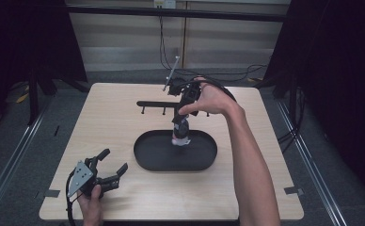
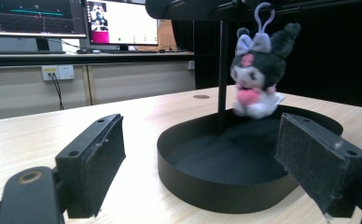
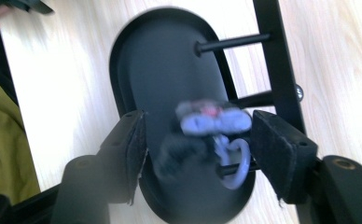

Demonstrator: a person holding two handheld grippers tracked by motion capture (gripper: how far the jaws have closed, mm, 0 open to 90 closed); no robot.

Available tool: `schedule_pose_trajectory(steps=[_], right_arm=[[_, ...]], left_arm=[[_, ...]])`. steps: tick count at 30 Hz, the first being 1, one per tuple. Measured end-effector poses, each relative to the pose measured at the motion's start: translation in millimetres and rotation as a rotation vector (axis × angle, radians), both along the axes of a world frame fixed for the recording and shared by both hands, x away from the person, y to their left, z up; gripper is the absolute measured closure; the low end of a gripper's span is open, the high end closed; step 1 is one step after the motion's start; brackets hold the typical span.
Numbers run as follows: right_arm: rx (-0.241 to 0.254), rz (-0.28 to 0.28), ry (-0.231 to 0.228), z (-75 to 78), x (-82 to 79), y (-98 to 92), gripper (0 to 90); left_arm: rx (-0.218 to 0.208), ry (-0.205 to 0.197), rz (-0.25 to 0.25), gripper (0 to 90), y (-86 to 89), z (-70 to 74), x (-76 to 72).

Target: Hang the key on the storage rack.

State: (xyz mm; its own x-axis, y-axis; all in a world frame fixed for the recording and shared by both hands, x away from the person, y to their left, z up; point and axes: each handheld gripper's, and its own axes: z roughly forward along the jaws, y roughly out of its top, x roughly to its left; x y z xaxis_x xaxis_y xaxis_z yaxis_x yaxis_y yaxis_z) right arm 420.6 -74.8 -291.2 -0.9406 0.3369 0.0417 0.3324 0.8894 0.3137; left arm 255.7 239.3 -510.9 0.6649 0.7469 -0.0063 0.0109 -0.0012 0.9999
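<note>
Right gripper [image 1: 182, 123] points down over the tray [image 1: 145, 157], jaws apart, plush [image 2: 256, 77] between them but not pinched. Plush hangs by its loop [image 3: 235, 163] on a peg of the rack [image 1: 154, 103], above the tray's middle.

Judgement: step is hanging the plush. Back the gripper straight off without brushing the toy, so the loop stays seated.

Left gripper [image 1: 107, 169] rests near left, jaws apart, nothing between them.

Right gripper view is blurred: cannot confirm how far the loop sits on the peg. The hand [image 1: 209, 100] hides the rack's right part in the high view.
</note>
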Motion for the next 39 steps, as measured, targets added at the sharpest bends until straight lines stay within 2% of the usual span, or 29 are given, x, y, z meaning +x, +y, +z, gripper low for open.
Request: schedule_pose_trajectory(steps=[3,4,6,12,14,15,21,25,26,29,30,31,33,34,35,37,38,39], right_arm=[[0.014,-0.003,-0.01,0.2,-4.7,-3.1,32.2],[0.038,-0.028,-0.013,-0.2,-9.6,-6.4,29.3],[0.056,-0.037,-0.017,-1.0,-12.1,-8.2,29.2],[0.142,-0.086,-0.076,-3.7,-25.6,-18.8,24.5],[0.175,-0.087,-0.082,-4.4,-31.5,-22.2,23.2],[0.193,-0.087,-0.113,-5.3,-37.1,-25.2,23.7],[0.24,-0.082,-0.139,-6.9,-53.4,-33.1,23.0],[0.314,-0.105,-0.193,-17.5,-67.3,-43.0,22.2],[0.378,-0.127,-0.227,-24.0,-77.7,-48.5,21.4],[0.405,-0.139,-0.247,-28.8,-85.0,-51.4,20.4],[0.441,-0.166,-0.277,-34.4,-92.3,-55.7,19.2],[0.441,-0.166,-0.277,-34.4,-92.3,-55.7,19.2],[0.484,-0.204,-0.303,-42.9,-99.9,-61.5,18.6],[0.487,-0.233,-0.311,-52.6,-104.9,-65.8,18.9],[0.487,-0.233,-0.311,-52.6,-104.9,-65.8,18.9],[0.478,-0.255,-0.306,-65.5,-110.2,-69.8,18.9],[0.493,-0.288,-0.314,-76.9,-117.3,-75.0,17.8],[0.493,-0.288,-0.314,-76.9,-117.3,-75.0,17.8]], left_arm=[[-0.004,0.002,0.0,15.3,-0.4,-0.1,-0.2],[0.003,0.002,-0.002,15.3,-0.1,0.0,-0.4],[0.003,0.002,-0.001,15.3,0.1,0.0,-0.3],[0.005,0.002,-0.002,15.3,0.2,0.0,-0.3],[-0.004,0.002,-0.002,15.3,-0.4,-0.1,-0.3],[-0.003,0.002,-0.002,15.3,-0.3,-0.1,-0.3],[-0.001,0.005,-0.002,15.3,-0.1,0.1,-0.4],[-0.004,0.005,-0.002,15.3,-0.4,0.1,-0.4],[0.0,0.004,-0.002,15.3,-0.1,0.1,-0.4],[0.0,0.004,-0.002,15.3,-0.1,0.1,-0.4],[0.0,0.004,-0.002,15.3,-0.1,0.1,-0.4],[0.0,0.004,-0.002,15.3,-0.1,0.1,-0.4],[0.0,0.004,-0.002,15.3,-0.1,0.1,-0.4],[0.0,0.004,-0.002,15.3,-0.1,0.1,-0.4],[0.0,0.004,-0.002,15.3,-0.1,0.1,-0.4],[0.0,0.004,-0.003,15.3,-0.1,0.1,-0.4],[0.0,0.004,-0.003,15.3,-0.1,0.1,-0.4],[0.0,0.004,-0.003,15.3,-0.1,0.1,-0.4]])
